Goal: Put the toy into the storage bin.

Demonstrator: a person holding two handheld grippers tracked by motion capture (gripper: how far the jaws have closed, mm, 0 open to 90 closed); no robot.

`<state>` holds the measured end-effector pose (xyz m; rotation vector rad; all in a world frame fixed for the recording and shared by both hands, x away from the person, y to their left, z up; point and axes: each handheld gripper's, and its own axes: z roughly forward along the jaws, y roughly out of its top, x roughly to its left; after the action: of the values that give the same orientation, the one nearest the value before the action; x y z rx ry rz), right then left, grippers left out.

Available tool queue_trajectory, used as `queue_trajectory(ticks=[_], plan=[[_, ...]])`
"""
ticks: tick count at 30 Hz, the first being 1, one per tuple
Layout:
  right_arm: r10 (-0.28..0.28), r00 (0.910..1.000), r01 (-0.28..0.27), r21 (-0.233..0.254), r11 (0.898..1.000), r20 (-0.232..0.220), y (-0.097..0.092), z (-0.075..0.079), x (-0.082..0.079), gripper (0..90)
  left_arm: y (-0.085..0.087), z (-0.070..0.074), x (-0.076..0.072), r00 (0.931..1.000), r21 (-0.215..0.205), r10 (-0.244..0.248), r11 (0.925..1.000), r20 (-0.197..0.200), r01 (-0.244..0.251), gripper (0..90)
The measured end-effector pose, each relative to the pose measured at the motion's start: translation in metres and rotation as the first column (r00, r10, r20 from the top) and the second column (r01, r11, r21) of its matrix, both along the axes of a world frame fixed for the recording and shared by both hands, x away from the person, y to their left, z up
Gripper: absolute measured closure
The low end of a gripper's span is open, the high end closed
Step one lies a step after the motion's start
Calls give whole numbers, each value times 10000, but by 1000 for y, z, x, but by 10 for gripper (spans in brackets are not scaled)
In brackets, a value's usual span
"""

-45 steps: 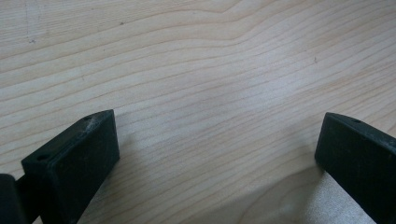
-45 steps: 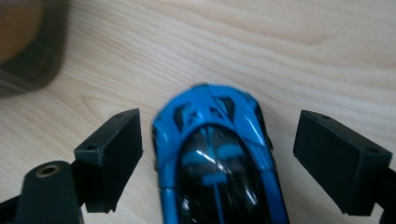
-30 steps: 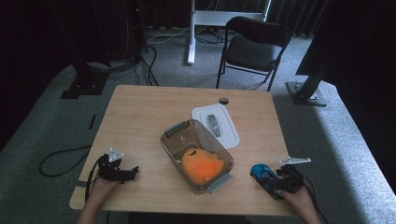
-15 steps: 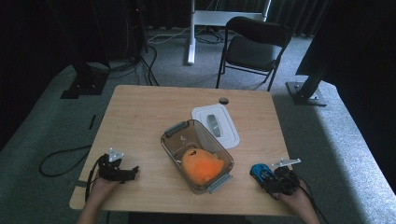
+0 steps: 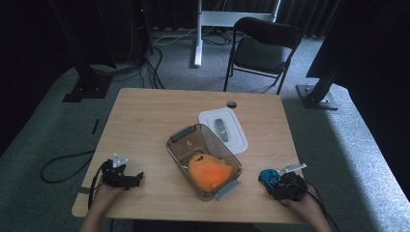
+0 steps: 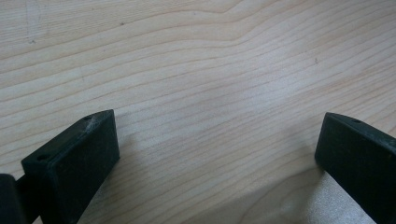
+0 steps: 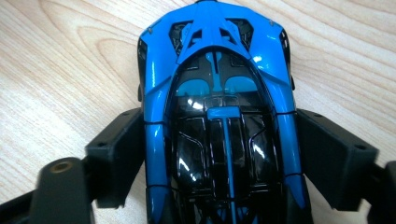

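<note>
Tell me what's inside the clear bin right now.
An orange plush toy lies in the clear bin; whatever is beneath it is hidden. The white lid lies beside it.

Glossy blue and black toy car, upright on its wheels, on the wooden desk near its front right corner
</note>
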<state>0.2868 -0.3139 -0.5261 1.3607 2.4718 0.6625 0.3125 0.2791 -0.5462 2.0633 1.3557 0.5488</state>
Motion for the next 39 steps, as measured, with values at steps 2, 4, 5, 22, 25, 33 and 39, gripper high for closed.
queue_trajectory(ticks=[2, 4, 5, 22, 25, 33, 39], plan=[[73, 10000, -73, -7, 10000, 28, 0, 0, 0, 244, 0, 0, 0, 10000, 2, -1, 10000, 0, 1, 1], [-9, 10000, 9, -24, 10000, 7, 1, 0, 0, 246, 0, 0, 0, 10000, -1, 0, 10000, 1, 0, 1], [-23, 10000, 23, -38, 10000, -10, 2, 0, 1, 247, 0, 0, 0, 10000, -1, 0, 10000, 0, 0, 1], [-1135, 9934, 1141, 404, 9926, -174, 7, 10, 15, 267, 0, 0, 0, 10000, -11, -1, 10000, 7, 1, 1], [-872, 9954, 880, 189, 9959, -392, 9, 11, 18, 267, 0, 0, 0, 10000, -5, -8, 10000, 2, 8, 1], [-988, 9951, 988, 49, 9951, -29, 14, 5, 20, 262, 0, 0, 0, 10000, -13, -4, 10000, 7, 4, 1], [-983, 9951, 984, 130, 9951, -100, 11, 2, 19, 202, 0, 0, 0, 10000, -12, -4, 10000, 7, 4, 1]])
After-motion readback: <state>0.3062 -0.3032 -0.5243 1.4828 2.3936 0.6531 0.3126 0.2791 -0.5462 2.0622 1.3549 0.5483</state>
